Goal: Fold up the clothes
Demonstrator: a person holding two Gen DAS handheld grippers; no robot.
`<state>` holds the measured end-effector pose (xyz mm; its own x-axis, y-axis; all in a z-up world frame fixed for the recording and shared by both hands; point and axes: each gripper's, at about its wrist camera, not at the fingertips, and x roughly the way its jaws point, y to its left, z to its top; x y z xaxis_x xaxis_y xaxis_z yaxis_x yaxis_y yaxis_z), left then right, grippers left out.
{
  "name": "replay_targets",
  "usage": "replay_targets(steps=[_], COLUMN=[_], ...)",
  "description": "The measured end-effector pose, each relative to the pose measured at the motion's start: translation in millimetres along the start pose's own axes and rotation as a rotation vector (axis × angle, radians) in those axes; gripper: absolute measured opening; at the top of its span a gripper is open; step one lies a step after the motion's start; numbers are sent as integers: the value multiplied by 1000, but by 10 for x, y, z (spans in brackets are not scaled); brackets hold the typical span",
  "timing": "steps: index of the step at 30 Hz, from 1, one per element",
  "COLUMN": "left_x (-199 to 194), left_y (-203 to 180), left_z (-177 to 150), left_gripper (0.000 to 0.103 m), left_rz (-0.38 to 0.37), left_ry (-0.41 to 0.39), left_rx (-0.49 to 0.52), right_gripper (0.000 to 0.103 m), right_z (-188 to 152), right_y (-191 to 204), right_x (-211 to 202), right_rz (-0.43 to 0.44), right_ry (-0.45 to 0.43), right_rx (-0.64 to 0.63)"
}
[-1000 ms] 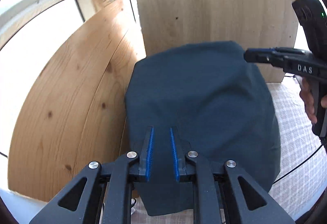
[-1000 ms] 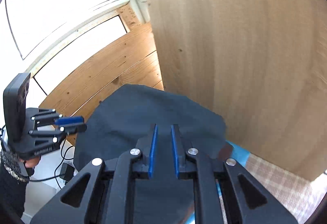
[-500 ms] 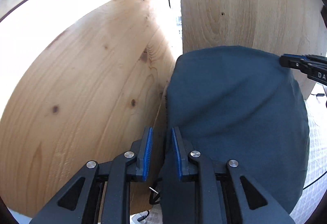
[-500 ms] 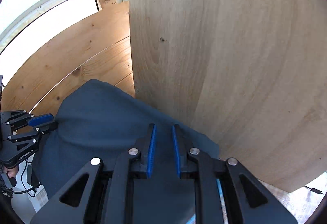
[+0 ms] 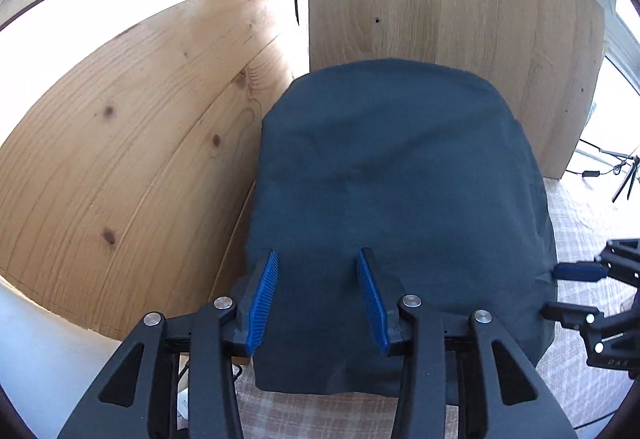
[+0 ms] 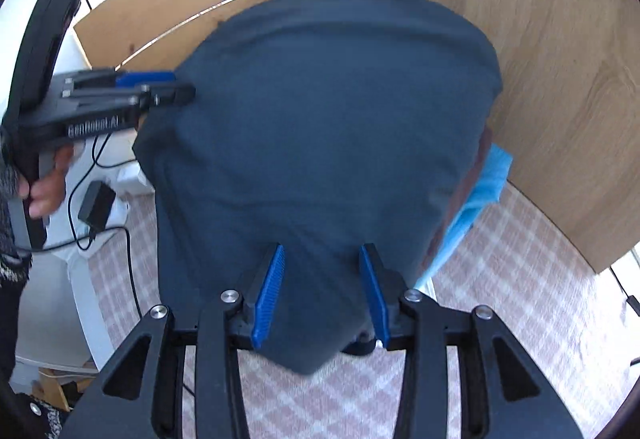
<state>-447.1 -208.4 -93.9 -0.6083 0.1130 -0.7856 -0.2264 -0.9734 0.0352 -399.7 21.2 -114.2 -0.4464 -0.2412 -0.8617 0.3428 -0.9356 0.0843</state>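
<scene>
Smooth, folded dark blue garment (image 5: 400,179) on checked cloth (image 6: 520,259) (both tools (image 5: 318,295) (image 6: 322,289) just parted, gripping nothing)

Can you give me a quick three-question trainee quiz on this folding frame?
1. True or false: the left gripper is clamped on the dark blue garment.
2. Which lies beside the garment, partly under its edge, in the right wrist view? A) a light blue cloth B) a red towel C) a white sock
3. Fill in: behind the garment stand two ____ boards.

Key:
1. False. Its jaws have just been opening and stand apart over the fabric, as do the right gripper's.
2. A, the light blue cloth.
3. Wooden: the pine board and the oak-look panel.
</scene>
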Motion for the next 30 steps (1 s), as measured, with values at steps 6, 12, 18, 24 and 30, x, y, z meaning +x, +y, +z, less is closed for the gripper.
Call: replay_targets(steps=[6,12,18,24,30], left_x=[-469,-865,-1257,-1676,-2266], left_y=[132,-121,-447,-773,-1302], left_z=[-54,-511,-988,-1514,-2029], left_gripper=[40,58,62,67,67], left_rz=[5,-56,5,24,88], left_ry=[-77,-94,-86,-69,-93], left_rx=[-36,-39,-45,-111,-128], right_gripper=[39,57,57,57,58], right_z=[-430,-681,-947,-1418,-2021], right_y=[-68,12,42,-10,-101], right_x=[-791,-1211,-1273,-1632,-2082], right_rz=[-133,-284,-228,-331,-352], right_ry=[-132,-241,-173,-181,-206], right_rx=[105,234,323,354,356])
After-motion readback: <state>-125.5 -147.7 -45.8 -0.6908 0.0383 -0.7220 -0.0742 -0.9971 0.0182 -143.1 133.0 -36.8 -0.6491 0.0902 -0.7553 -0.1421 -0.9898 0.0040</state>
